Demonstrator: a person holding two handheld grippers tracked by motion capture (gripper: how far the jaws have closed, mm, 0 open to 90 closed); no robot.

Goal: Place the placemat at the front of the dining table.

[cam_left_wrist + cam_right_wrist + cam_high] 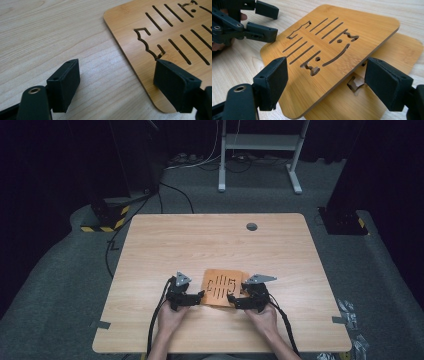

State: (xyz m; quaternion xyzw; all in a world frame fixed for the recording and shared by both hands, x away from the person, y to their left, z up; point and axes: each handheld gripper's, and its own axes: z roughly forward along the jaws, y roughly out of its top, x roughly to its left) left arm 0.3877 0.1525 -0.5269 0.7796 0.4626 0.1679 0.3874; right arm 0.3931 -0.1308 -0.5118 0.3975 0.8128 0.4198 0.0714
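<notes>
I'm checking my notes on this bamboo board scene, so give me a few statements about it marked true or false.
1. Two bamboo boards are stacked, the upper board lying askew on the lower board. True.
2. The left hand-held gripper is shut on the board. False: its jaws stand open, straddling the board's edge.
3. The upper board has slots cut through it. True.
4. The right hand-held gripper is shut. False: open.

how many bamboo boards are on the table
2. The top board, with slots and cut-outs, lies between the two tongs; the lower board sits beneath it, sticking out on one side. More could hide underneath.
</notes>
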